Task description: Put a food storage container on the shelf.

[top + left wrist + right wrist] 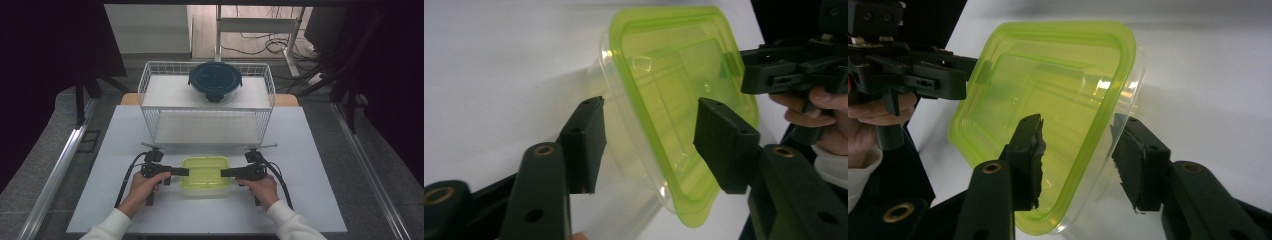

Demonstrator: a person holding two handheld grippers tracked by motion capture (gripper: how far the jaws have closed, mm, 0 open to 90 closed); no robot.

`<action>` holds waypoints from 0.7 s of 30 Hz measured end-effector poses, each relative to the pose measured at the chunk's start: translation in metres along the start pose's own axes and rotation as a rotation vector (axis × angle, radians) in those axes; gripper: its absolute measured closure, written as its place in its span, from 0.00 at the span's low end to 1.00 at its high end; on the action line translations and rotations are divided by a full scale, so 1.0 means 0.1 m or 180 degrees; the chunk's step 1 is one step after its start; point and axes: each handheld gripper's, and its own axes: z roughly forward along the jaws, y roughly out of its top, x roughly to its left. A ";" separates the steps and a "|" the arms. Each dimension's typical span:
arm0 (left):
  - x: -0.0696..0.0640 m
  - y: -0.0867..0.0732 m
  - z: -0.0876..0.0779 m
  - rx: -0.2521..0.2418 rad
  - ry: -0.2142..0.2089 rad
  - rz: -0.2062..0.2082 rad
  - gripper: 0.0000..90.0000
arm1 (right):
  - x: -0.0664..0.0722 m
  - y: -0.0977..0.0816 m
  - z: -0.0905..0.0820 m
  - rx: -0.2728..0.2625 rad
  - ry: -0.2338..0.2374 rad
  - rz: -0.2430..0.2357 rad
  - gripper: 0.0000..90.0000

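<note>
near the desk's front edge the green-lidded container lies lengthwise between left gripper and right gripper, each half-spread astride a short end, pads not yet pressing.

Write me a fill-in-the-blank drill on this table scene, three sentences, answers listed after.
1. The container between the two grippers has a lid coloured ____.
2. The round dark-lidded bowl sits on the ____ shelf of the white wire rack.
3. The left gripper and the right gripper reach the container from ____ ends, each with one jaw above the lid and one below the rim.

Missing words: green; top; opposite
</note>
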 end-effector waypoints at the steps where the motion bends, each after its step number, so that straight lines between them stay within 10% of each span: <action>1: 0.00 0.00 0.01 0.0023 -0.0018 -0.0004 0.57 | -0.01 0.00 0.00 0.0003 0.0000 0.0019 0.65; 9: 0.01 -0.02 -0.02 -0.0060 0.0028 -0.0134 0.82 | -0.01 -0.02 -0.01 0.0008 -0.0036 0.0081 0.79; 21: -0.10 -0.05 -0.12 -0.0125 -0.0008 -0.0012 0.88 | 0.06 -0.03 -0.15 -0.0066 0.0034 0.0051 0.87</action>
